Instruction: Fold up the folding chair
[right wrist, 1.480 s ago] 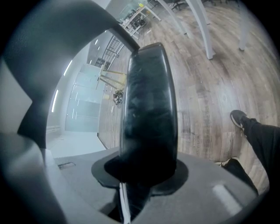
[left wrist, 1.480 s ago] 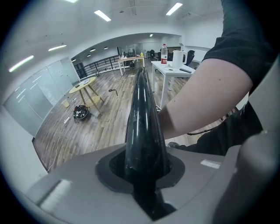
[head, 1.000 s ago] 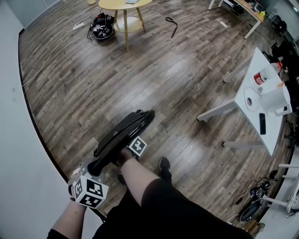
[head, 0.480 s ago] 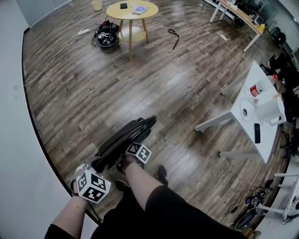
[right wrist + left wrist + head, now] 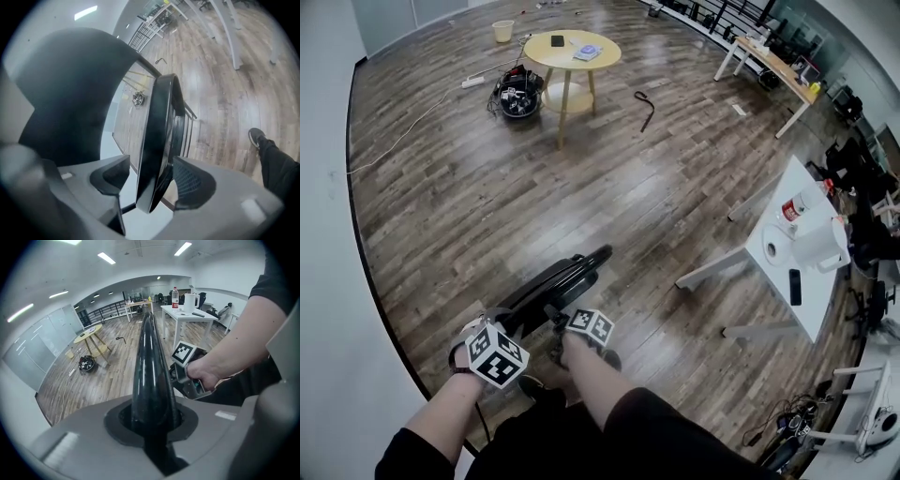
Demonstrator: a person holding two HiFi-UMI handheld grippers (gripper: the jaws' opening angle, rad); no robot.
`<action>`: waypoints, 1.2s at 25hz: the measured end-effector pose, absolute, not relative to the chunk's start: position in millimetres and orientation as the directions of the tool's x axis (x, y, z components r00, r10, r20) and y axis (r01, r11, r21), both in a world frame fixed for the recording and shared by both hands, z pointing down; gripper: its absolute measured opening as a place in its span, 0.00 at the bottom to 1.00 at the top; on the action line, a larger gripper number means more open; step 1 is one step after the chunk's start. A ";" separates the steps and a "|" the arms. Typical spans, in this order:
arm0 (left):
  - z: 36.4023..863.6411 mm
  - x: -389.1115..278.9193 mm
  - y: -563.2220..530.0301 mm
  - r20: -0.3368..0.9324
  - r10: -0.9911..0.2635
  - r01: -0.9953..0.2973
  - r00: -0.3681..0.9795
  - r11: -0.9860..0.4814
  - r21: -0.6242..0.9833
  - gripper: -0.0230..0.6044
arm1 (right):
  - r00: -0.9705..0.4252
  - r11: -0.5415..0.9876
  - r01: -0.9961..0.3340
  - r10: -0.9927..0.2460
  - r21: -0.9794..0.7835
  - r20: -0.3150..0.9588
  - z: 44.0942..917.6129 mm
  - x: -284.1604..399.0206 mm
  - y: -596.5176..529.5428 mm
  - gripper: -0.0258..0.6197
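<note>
The left gripper (image 5: 490, 328) is shut tight on the black top edge of the folding chair (image 5: 555, 281). The chair looks folded flat already. It stands on the wood floor (image 5: 609, 178), near the person's feet, at the near left of the room. The right gripper (image 5: 559, 317) is just beside it. Its jaws have just been opening, and the chair's thin edge sits between them, but the pads do not squeeze it. To do this well, I think the left grip must stay firm so the chair does not tip. The right one should slide off slowly, away from the shoe (image 5: 257, 137).
</note>
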State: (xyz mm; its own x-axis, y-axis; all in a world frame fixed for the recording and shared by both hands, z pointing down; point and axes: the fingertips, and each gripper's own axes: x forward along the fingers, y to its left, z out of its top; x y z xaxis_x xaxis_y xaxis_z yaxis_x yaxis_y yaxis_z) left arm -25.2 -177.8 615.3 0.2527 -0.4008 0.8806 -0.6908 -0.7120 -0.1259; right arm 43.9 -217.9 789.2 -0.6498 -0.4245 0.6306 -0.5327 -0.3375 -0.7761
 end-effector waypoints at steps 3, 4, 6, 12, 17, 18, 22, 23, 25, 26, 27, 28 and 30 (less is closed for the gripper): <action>617.0 -25.5 -181.2 0.881 -0.396 -0.681 0.259 -0.721 -0.123 0.14 | -0.653 -0.289 -0.563 -0.420 -0.775 0.631 775.6 60.0 -208.7 0.47; 617.9 -25.0 -182.5 0.881 -0.395 -0.678 0.261 -0.724 -0.123 0.14 | -0.651 -0.275 -0.570 -0.422 -0.774 0.630 769.2 66.7 -206.2 0.47; 619.6 -23.5 -185.3 0.880 -0.395 -0.673 0.265 -0.729 -0.125 0.14 | -0.650 -0.257 -0.574 -0.435 -0.778 0.623 755.0 79.8 -202.9 0.47; 623.2 -17.7 -190.2 0.878 -0.396 -0.650 0.268 -0.747 -0.139 0.14 | -0.657 -0.207 -0.553 -0.487 -0.807 0.575 704.3 103.6 -199.1 0.47; 626.8 -15.7 -193.3 0.876 -0.395 -0.639 0.276 -0.757 -0.140 0.15 | -0.660 -0.141 -0.560 -0.521 -0.817 0.542 664.7 117.2 -204.7 0.47; 627.6 -16.2 -194.2 0.877 -0.393 -0.637 0.277 -0.758 -0.139 0.15 | -0.664 -0.123 -0.563 -0.522 -0.818 0.535 658.9 118.9 -206.1 0.47; 627.8 -18.0 -197.1 0.877 -0.389 -0.638 0.283 -0.759 -0.131 0.15 | -0.704 -0.037 -0.562 -0.504 -0.827 0.501 639.1 120.5 -209.1 0.47; 627.2 -18.8 -198.4 0.876 -0.390 -0.640 0.283 -0.757 -0.131 0.15 | -0.718 0.001 -0.563 -0.495 -0.826 0.489 631.8 119.6 -211.2 0.47; 625.2 -21.7 -202.0 0.875 -0.395 -0.646 0.281 -0.752 -0.132 0.15 | -0.748 0.087 -0.568 -0.471 -0.819 0.468 615.7 117.2 -218.0 0.47; 624.3 -23.3 -202.8 0.875 -0.395 -0.649 0.280 -0.750 -0.130 0.15 | -0.762 0.128 -0.568 -0.457 -0.813 0.460 607.9 115.9 -221.7 0.47; 623.5 -24.5 -202.4 0.877 -0.391 -0.650 0.281 -0.750 -0.126 0.15 | -0.776 0.165 -0.565 -0.441 -0.808 0.452 600.7 114.7 -225.2 0.47; 622.4 -25.7 -201.7 0.877 -0.389 -0.651 0.282 -0.749 -0.122 0.15 | -0.789 0.200 -0.560 -0.424 -0.804 0.444 593.9 113.7 -228.6 0.47; 619.9 -28.6 -201.7 0.873 -0.395 -0.660 0.287 -0.742 -0.119 0.15 | -0.817 0.267 -0.544 -0.385 -0.796 0.429 581.1 111.9 -235.2 0.47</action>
State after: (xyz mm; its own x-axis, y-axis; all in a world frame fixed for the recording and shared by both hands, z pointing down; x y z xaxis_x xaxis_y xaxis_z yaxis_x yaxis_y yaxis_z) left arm -28.6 -201.7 619.9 0.2867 -0.3947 0.8729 -0.6599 -0.7419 -0.1188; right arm 111.9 -235.2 581.1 -0.8172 -0.3849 0.4289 -0.5435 0.2673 -0.7957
